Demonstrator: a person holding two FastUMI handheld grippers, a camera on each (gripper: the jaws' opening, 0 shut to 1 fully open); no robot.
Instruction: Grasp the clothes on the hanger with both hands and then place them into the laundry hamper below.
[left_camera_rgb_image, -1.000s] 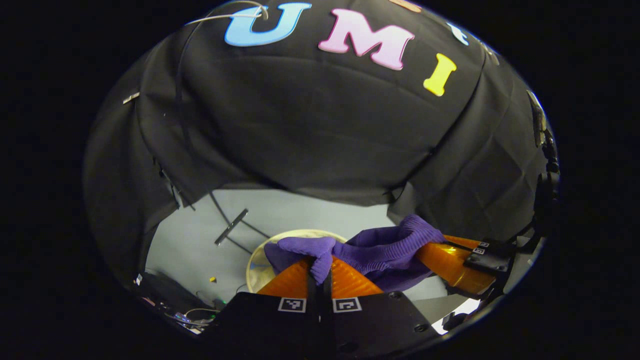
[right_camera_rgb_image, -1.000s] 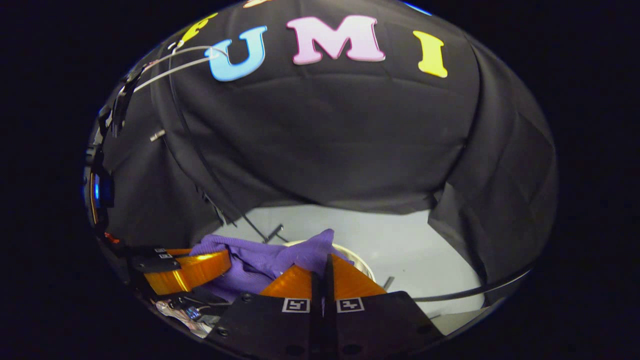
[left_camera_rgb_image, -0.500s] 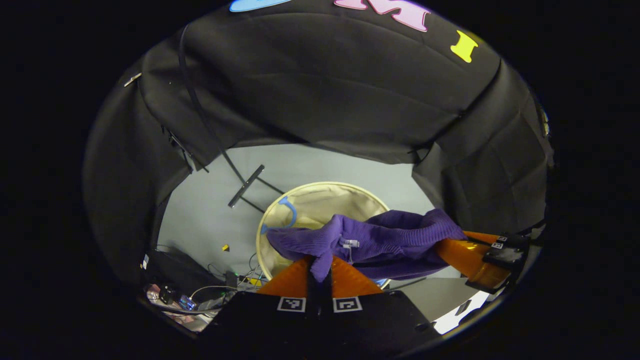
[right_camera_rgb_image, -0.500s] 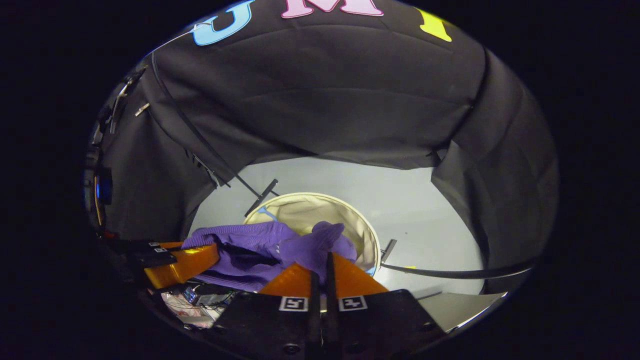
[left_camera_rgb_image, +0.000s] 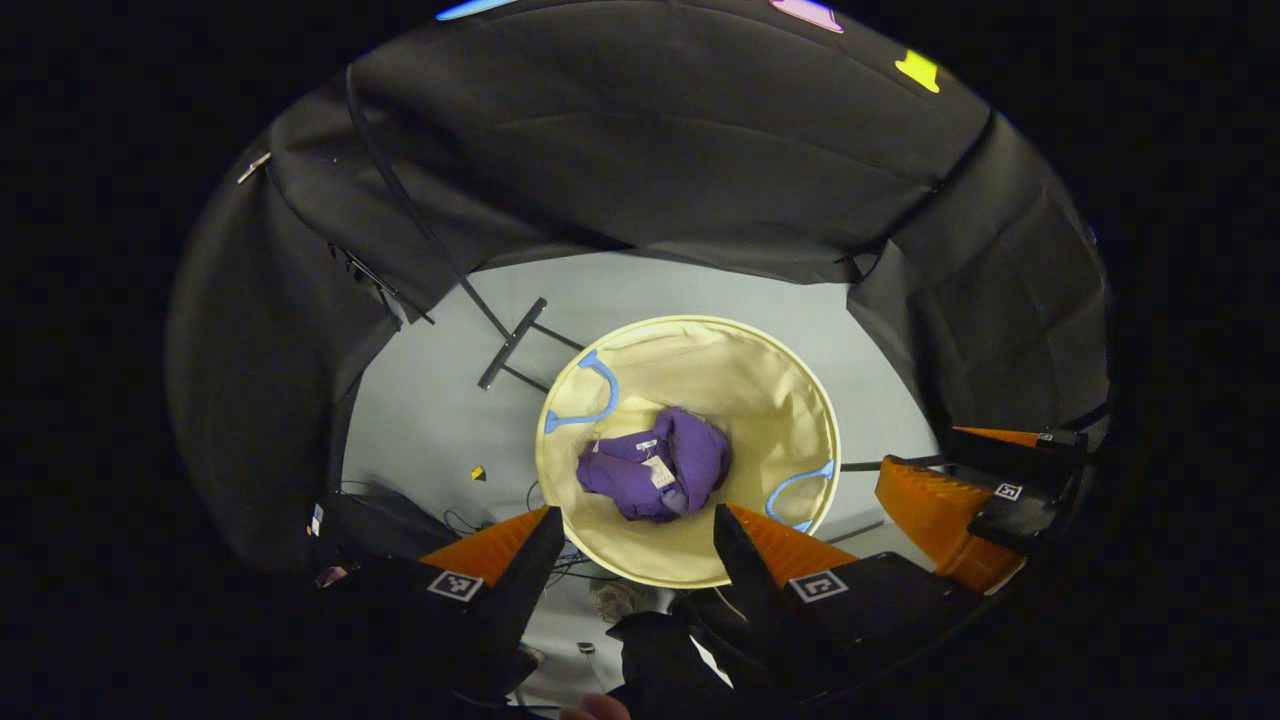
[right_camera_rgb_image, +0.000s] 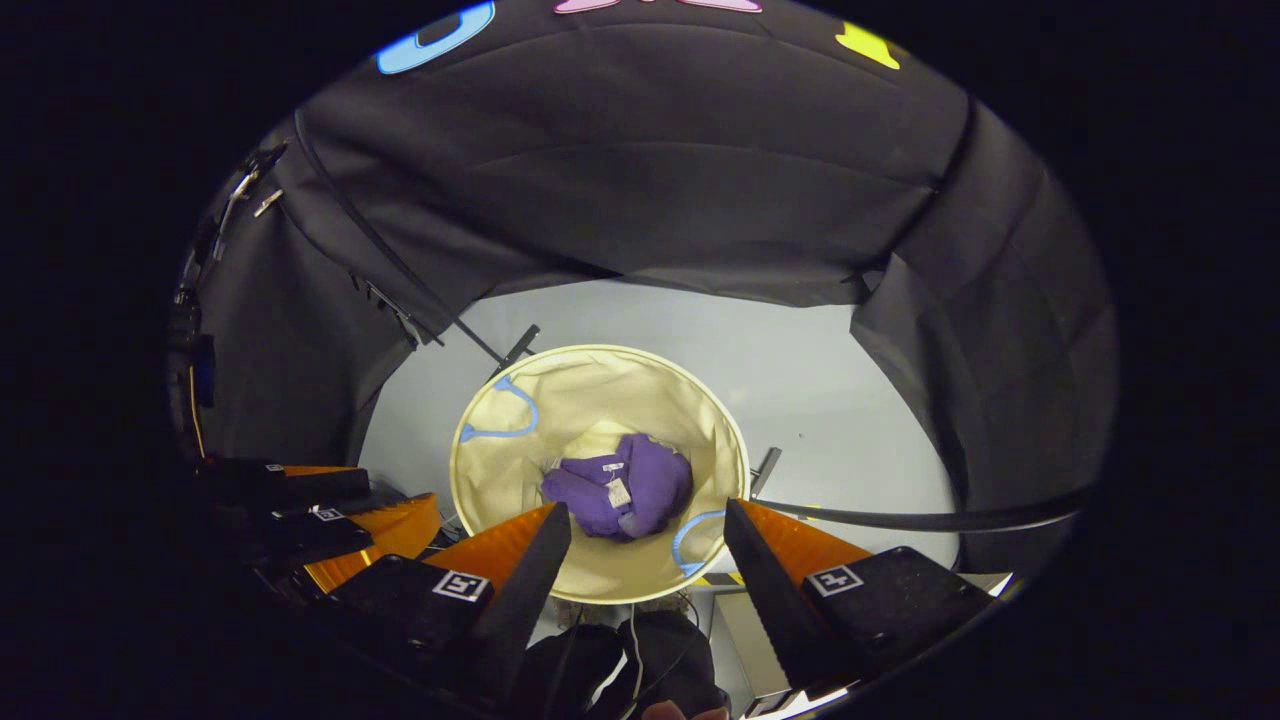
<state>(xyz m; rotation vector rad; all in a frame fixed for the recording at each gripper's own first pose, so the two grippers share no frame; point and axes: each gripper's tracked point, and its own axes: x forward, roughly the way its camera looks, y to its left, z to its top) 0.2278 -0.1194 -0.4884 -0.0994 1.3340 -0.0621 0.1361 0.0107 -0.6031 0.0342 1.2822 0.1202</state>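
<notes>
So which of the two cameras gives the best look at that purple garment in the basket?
The left gripper view: the purple garment lies crumpled at the bottom of the laundry hamper, larger and nearer the centre, its tag visible. The right gripper view shows the same bundle smaller, closer to that gripper's open fingers.

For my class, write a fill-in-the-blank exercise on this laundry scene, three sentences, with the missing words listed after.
1. The crumpled purple knitted garment lies inside the round cream fabric ____.
2. The left gripper has its jaws ____.
3. The hamper's two loop handles are coloured ____.

Missing words: hamper; open; blue
</notes>
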